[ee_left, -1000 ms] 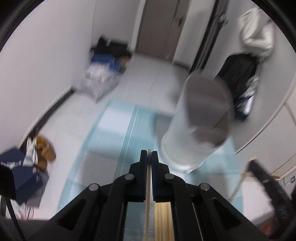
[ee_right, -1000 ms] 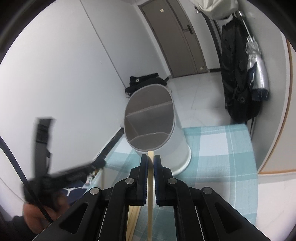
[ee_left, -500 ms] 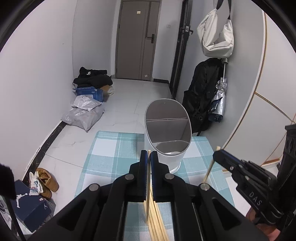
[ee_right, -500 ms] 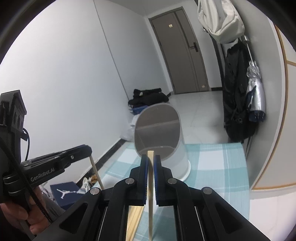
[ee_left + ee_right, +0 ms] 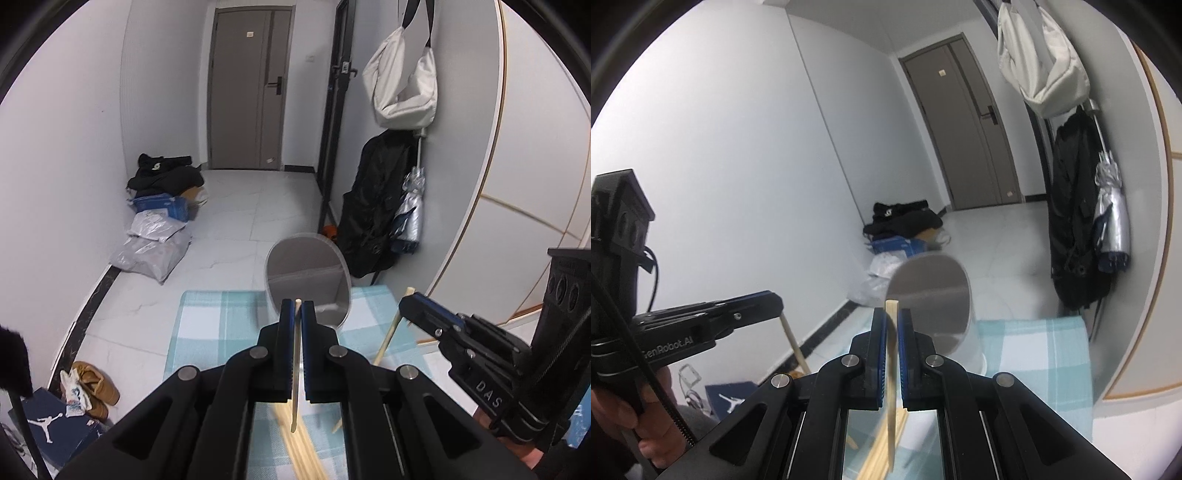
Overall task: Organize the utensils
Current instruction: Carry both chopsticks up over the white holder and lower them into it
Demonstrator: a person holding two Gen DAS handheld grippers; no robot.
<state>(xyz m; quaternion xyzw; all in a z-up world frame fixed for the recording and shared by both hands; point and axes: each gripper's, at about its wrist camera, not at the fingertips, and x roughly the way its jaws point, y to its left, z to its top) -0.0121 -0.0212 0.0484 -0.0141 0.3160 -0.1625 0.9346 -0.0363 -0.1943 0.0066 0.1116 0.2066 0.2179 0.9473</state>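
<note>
Now each gripper is clamped on one wooden chopstick: left gripper (image 5: 294, 308), right gripper (image 5: 892, 316), both raised near the white holder (image 5: 307, 275) on the checked cloth (image 5: 214, 325), ready to drop in.

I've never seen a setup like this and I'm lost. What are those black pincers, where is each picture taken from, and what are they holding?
No robot here: a person carries a handheld two-finger gripper in each hand, with a wide-angle camera on each looking along its fingers. One picture is from the left gripper, one from the right gripper. Each is shut on a single wooden chopstick. Ahead, on a blue checked cloth, stands a white utensil holder; more chopsticks lie below.
</note>
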